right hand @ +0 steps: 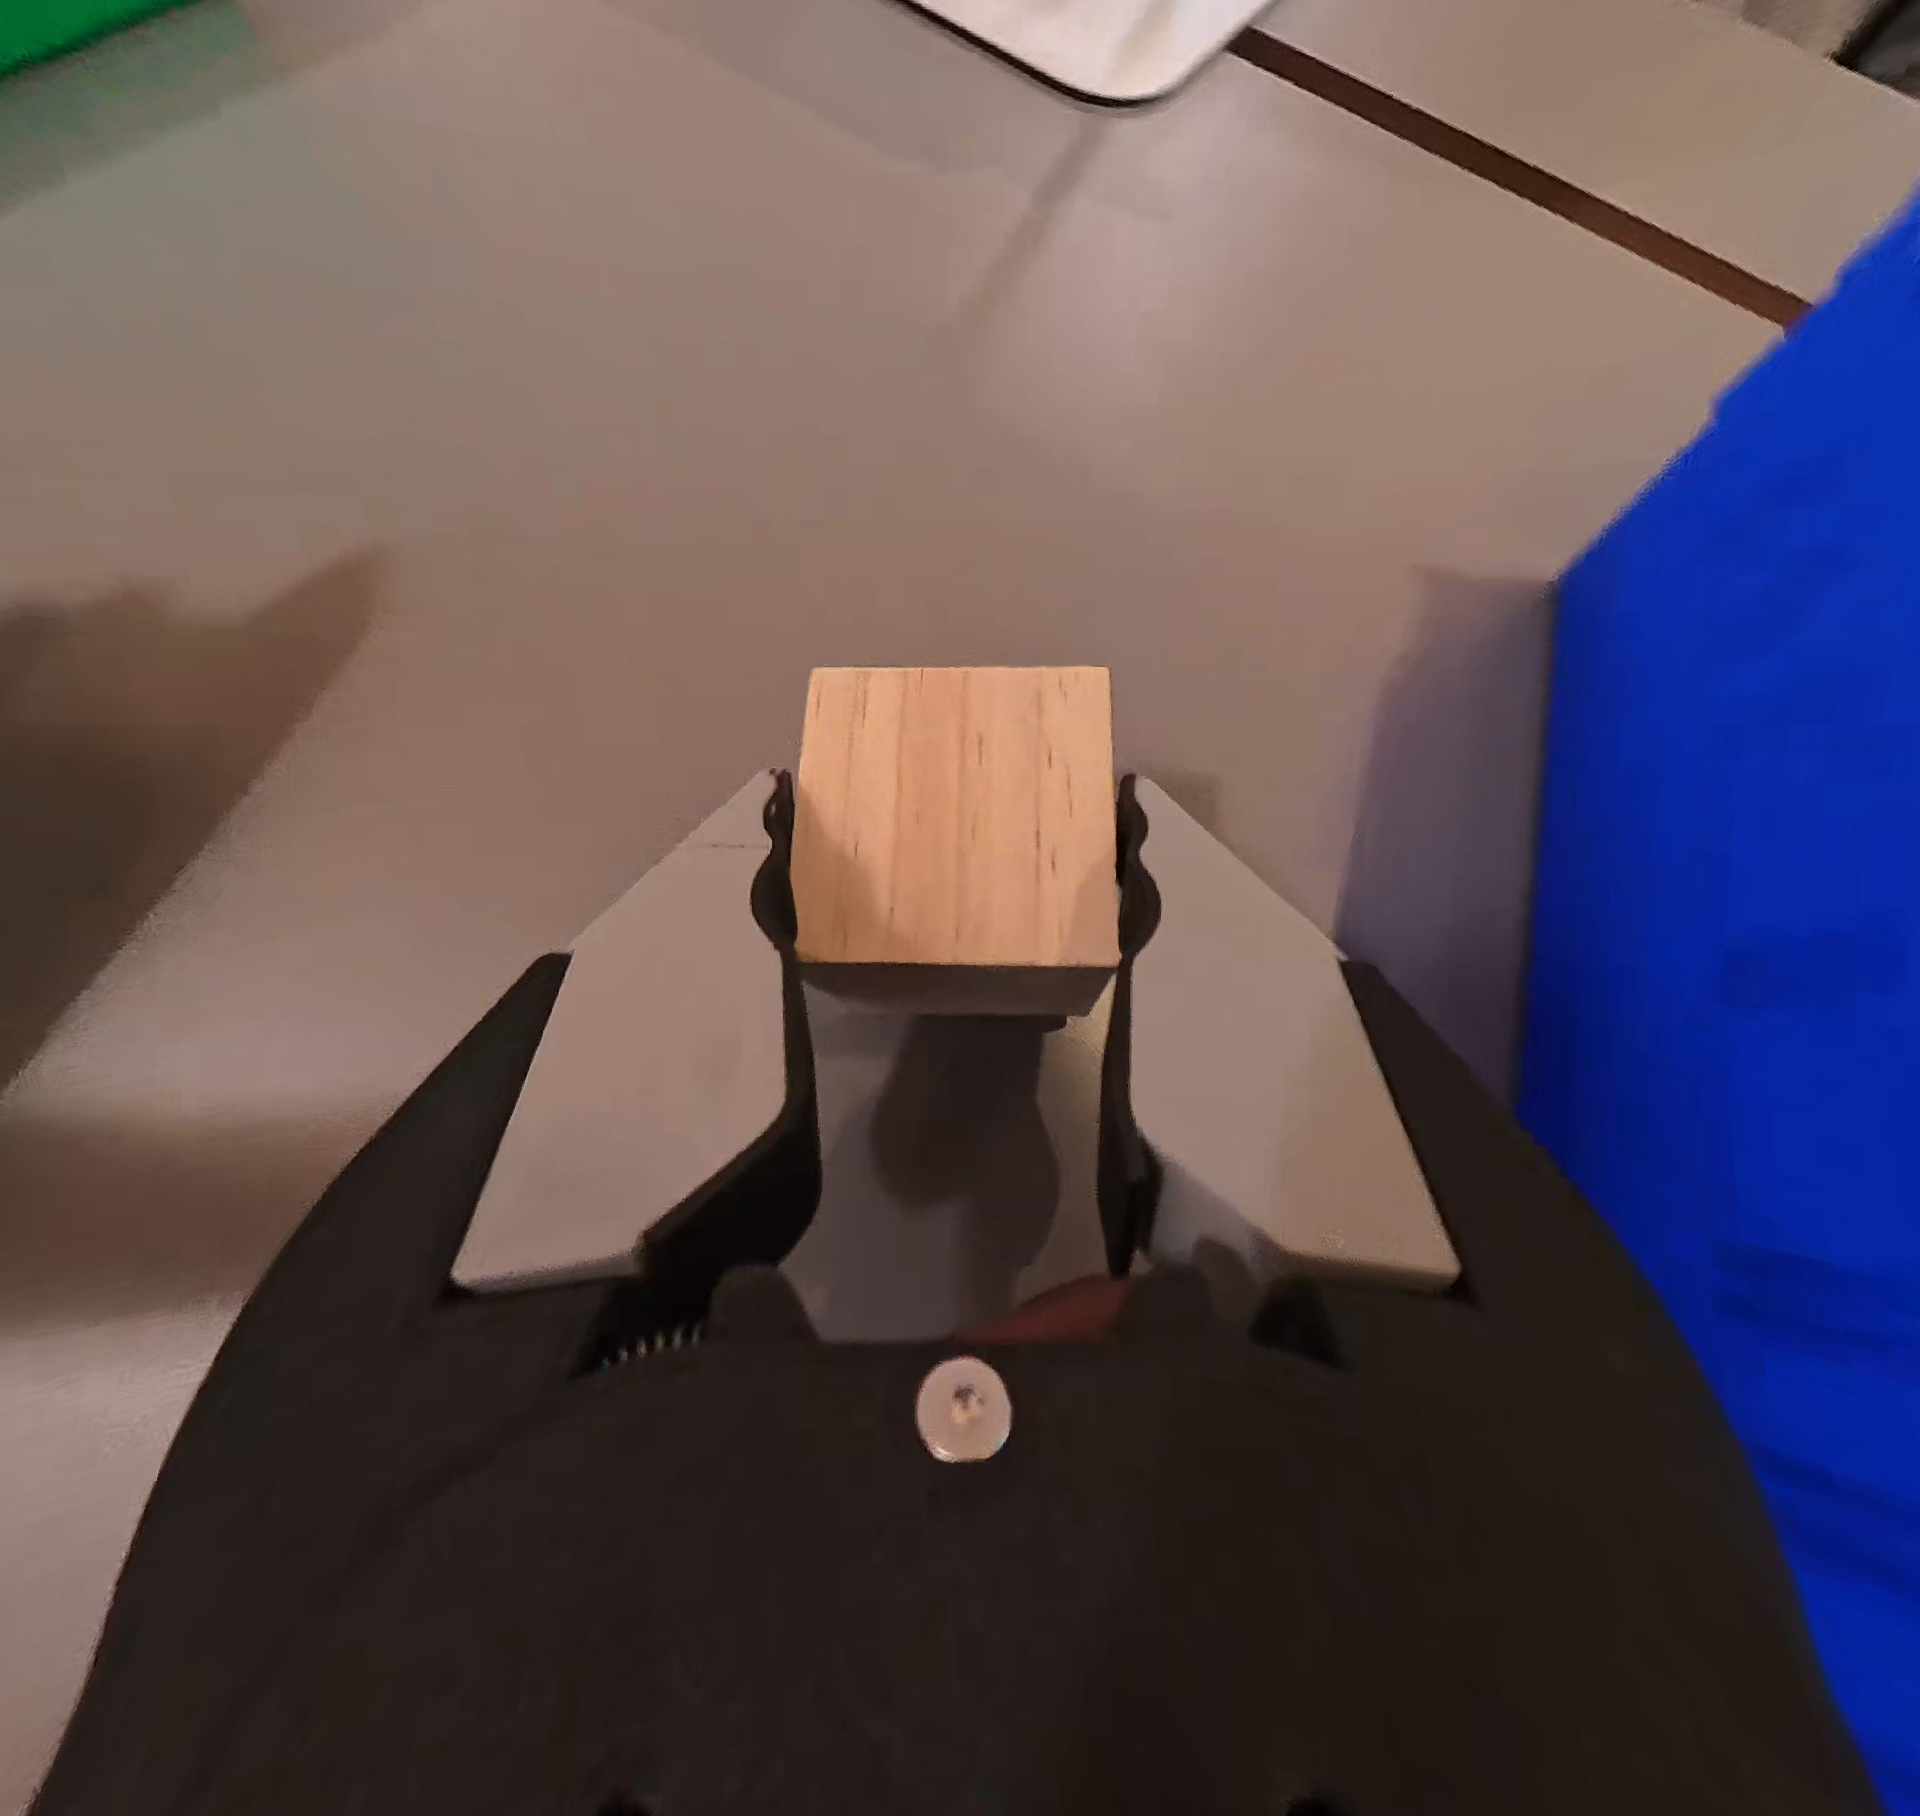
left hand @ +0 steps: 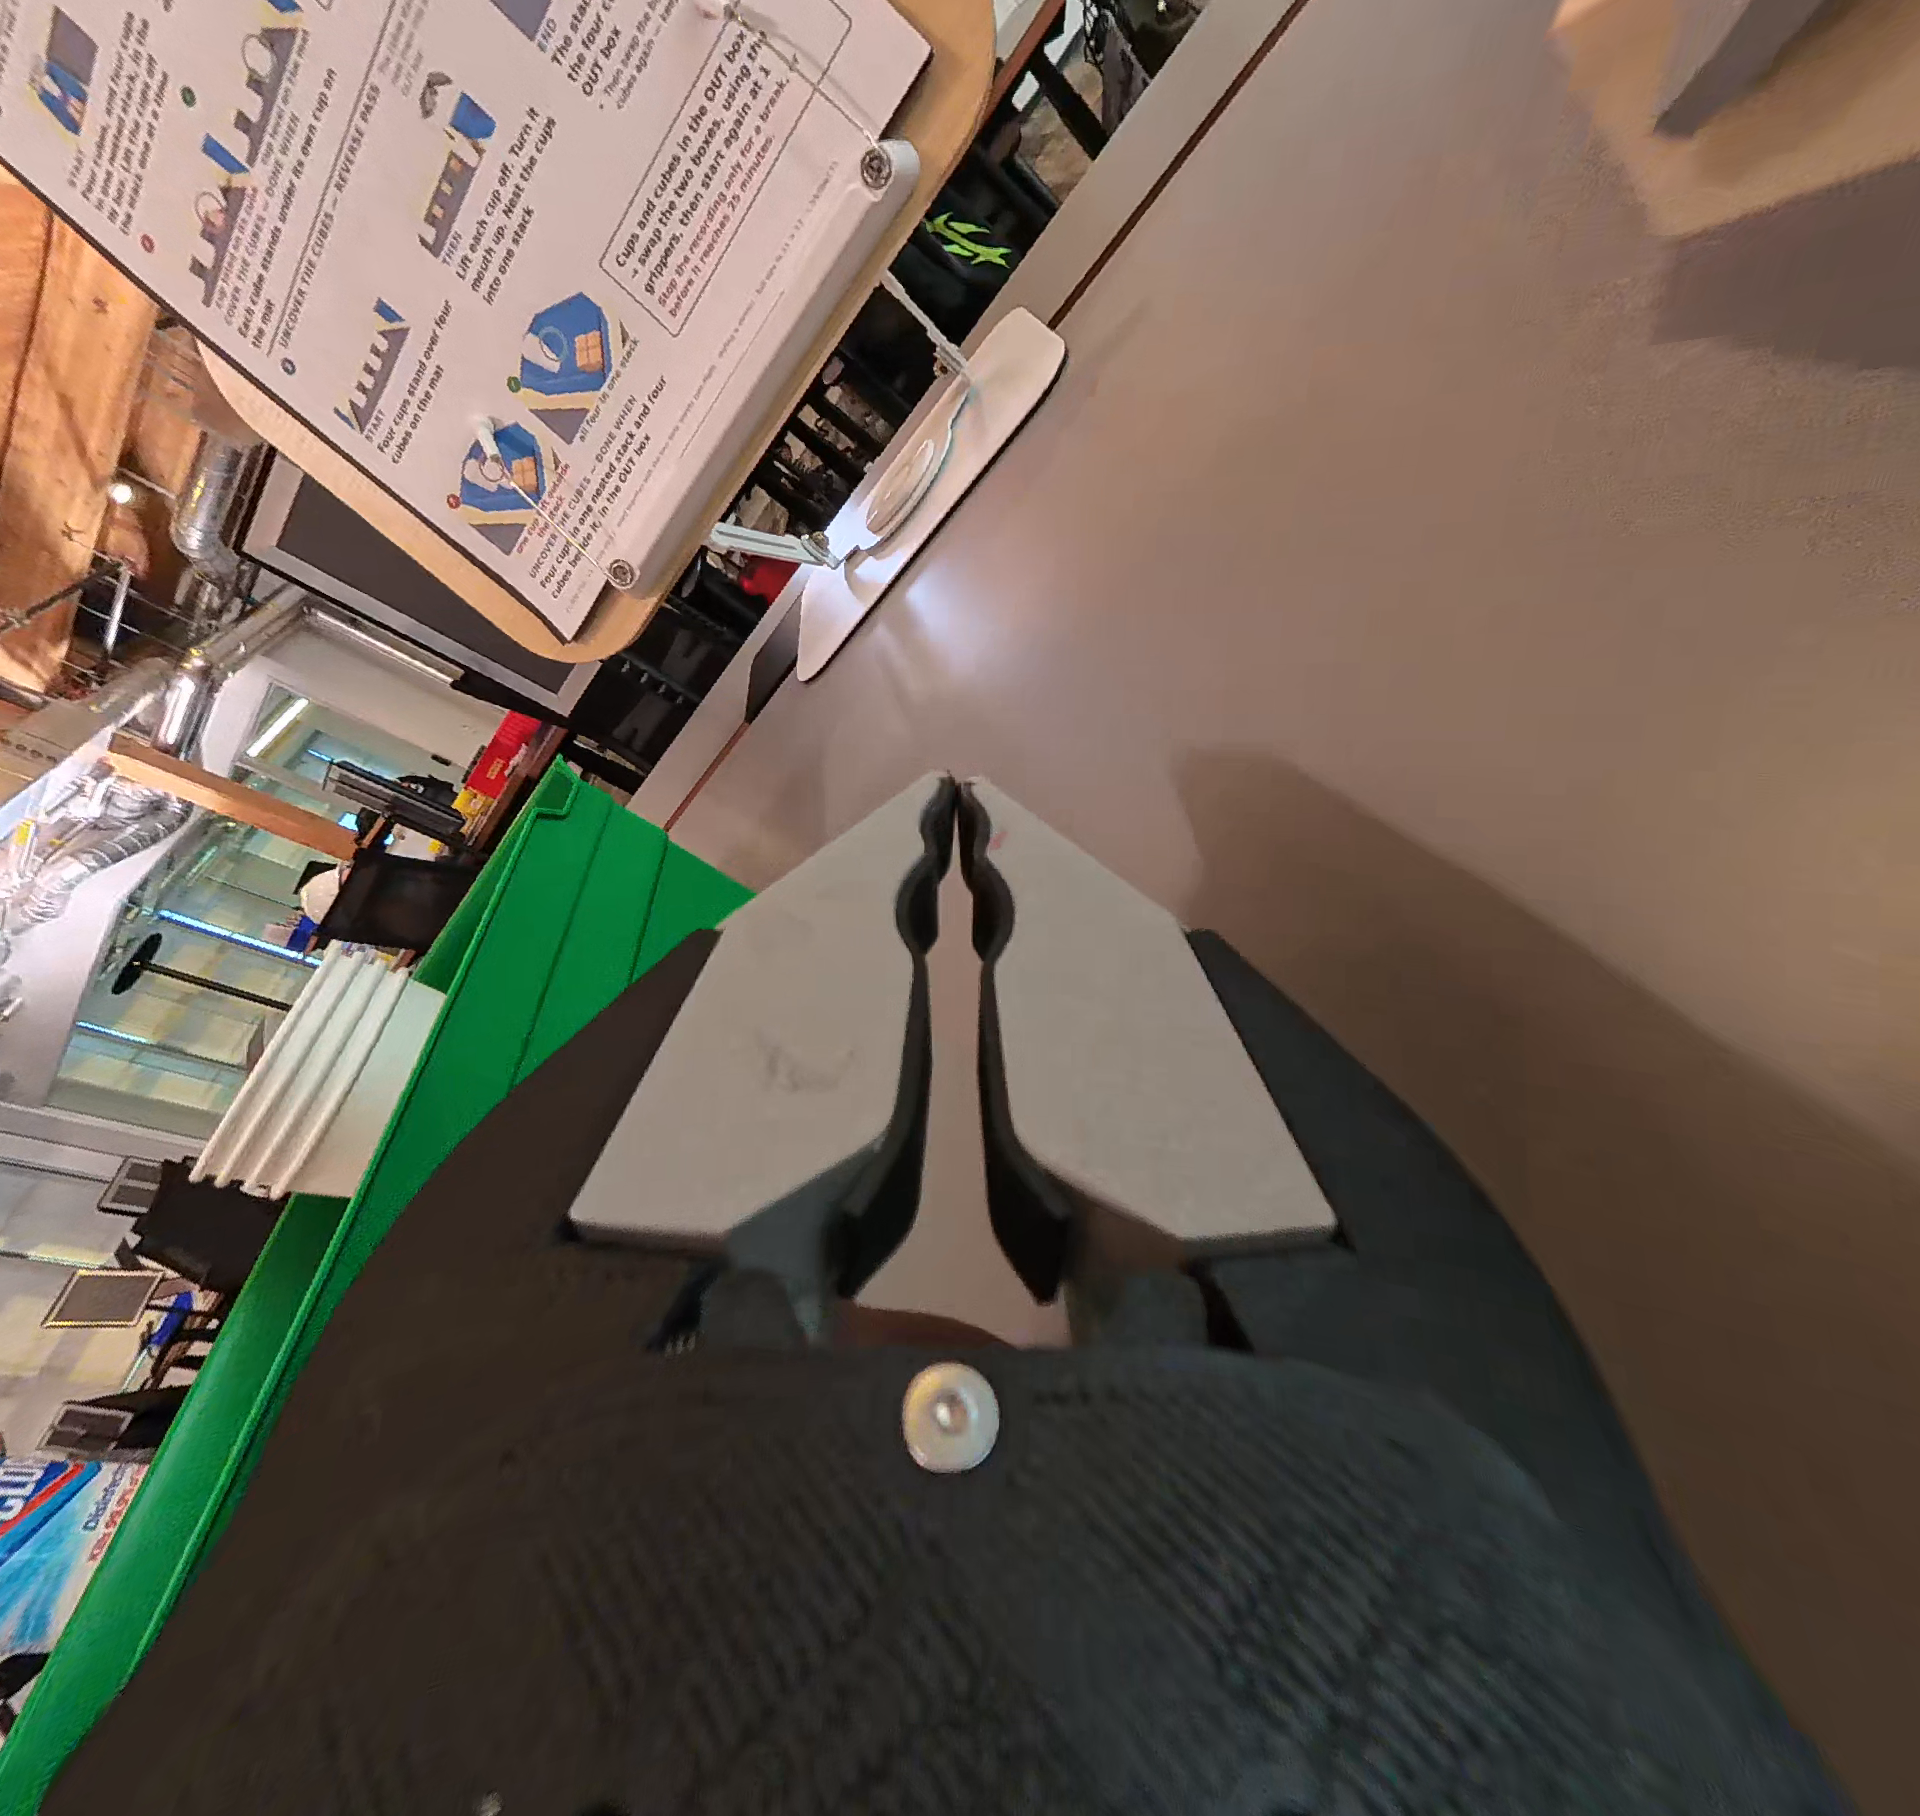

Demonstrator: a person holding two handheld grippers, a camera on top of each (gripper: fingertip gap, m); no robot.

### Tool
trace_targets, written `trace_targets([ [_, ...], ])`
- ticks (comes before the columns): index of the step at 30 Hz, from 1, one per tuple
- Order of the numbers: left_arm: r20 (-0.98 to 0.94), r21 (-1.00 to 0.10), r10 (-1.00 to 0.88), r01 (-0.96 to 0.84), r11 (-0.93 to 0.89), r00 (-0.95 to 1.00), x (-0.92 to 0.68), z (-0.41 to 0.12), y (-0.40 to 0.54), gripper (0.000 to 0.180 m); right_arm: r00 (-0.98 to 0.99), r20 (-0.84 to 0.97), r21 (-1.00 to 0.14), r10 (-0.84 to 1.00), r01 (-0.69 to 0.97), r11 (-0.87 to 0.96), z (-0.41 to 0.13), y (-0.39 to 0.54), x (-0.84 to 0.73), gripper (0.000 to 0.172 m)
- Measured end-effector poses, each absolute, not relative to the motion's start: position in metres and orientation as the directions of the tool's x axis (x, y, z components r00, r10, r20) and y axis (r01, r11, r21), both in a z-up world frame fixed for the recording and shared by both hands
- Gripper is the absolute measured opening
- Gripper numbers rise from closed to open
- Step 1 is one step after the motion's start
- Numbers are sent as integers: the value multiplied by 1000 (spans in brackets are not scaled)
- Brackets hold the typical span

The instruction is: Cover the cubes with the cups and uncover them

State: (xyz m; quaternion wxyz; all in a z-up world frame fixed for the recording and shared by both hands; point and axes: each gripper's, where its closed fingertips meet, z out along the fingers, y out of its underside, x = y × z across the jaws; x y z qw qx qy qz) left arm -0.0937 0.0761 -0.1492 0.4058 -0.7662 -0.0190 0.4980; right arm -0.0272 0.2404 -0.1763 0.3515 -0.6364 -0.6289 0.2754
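Tool grips wooden cube.

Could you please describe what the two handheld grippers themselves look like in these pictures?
Both look alike. The left gripper and the right gripper each have a black ridged body with a silver screw in the middle, two flat grey wedge-shaped fingers, and wavy black pads on the inner edges. No cables or sleeves show.
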Motion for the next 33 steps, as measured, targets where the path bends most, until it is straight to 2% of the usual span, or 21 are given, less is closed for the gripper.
trace_targets([
  [4,-760,-623,418,-374,-687,498,-95,-152,77,0,141,68,-811,988,585,-28,-175,260,-9,58],
  [6,-764,-617,410,-379,-689,498,-95,-153,78,3,158,150,-835,976,549,39,-164,265,-5,74],
  [8,-763,-620,419,-378,-687,492,-96,-152,77,7,177,232,-882,956,453,130,-142,264,1,73],
  [10,-759,-629,430,-379,-679,489,-95,-150,77,6,181,242,-932,953,318,176,-115,256,14,73],
  [13,-756,-635,436,-383,-671,488,-95,-148,76,6,142,151,-984,978,116,135,-75,245,50,50],
  [14,-756,-633,433,-382,-673,490,-95,-148,76,6,169,146,-988,975,81,134,-65,253,65,40],
  [15,-758,-630,430,-381,-676,491,-95,-149,77,7,220,152,-988,964,72,139,-57,267,80,39],
  [17,-759,-625,423,-375,-684,494,-96,-151,77,8,279,168,-981,945,138,134,-60,295,99,48],
  [19,-756,-628,428,-366,-686,495,-97,-151,77,8,283,175,-957,943,275,95,-83,315,105,67],
  [20,-753,-631,429,-363,-685,499,-98,-151,77,8,277,181,-934,944,348,77,-99,320,104,66],
  [21,-751,-634,432,-362,-683,499,-98,-151,76,8,279,200,-907,939,416,70,-114,325,103,63],
  [22,-751,-635,434,-366,-680,497,-97,-150,76,8,302,244,-878,922,472,78,-125,332,103,48],
  [23,-754,-633,435,-371,-679,492,-97,-149,76,8,324,301,-853,897,511,102,-133,338,103,22],
  [24,-759,-629,433,-375,-681,486,-96,-149,76,7,329,325,-844,886,525,114,-137,338,102,3],
  [28,-775,-609,421,-378,-697,471,-96,-151,75,7,459,304,-877,835,477,57,-137,347,109,6],
  [33,-768,-618,426,-380,-688,479,-95,-150,74,8,530,346,-875,774,481,62,-137,356,113,6],
])
